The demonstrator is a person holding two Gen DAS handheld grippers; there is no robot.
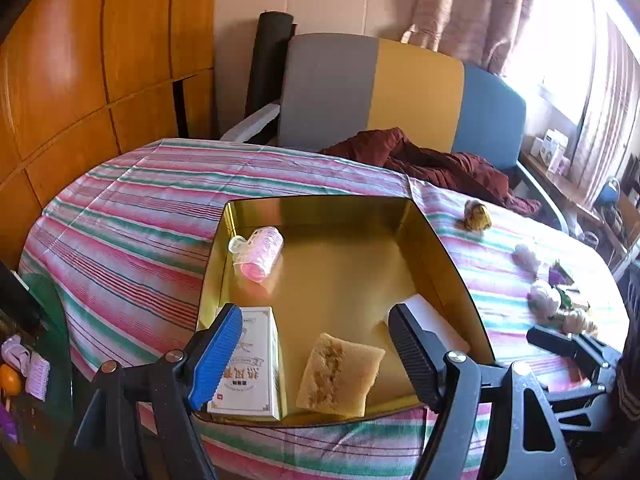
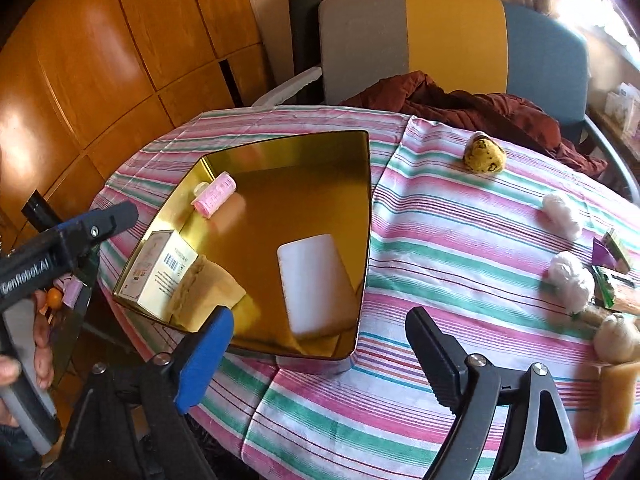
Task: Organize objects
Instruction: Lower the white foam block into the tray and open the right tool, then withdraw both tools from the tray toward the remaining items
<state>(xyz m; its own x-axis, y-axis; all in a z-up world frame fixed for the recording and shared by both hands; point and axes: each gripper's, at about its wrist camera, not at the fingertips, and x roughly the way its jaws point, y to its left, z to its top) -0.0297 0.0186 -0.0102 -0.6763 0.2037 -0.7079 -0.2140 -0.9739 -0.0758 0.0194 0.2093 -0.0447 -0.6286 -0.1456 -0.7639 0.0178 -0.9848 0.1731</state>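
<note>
Gold tin tray (image 2: 366, 184) sits on the striped surface (image 2: 460, 248), holding a pink roller (image 2: 214, 194), white box (image 1: 250, 364), sponge (image 1: 338, 376) and white block (image 2: 314, 280); both the left hand-held gripper (image 1: 316, 356) and the right hand-held gripper (image 2: 320, 364) hover wide open, empty.

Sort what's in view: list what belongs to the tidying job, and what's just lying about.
Job: gold tin, pink roller, white box, yellow sponge, white block, yellow plush, cotton balls.
Lying about: maroon jacket, chair.
</note>
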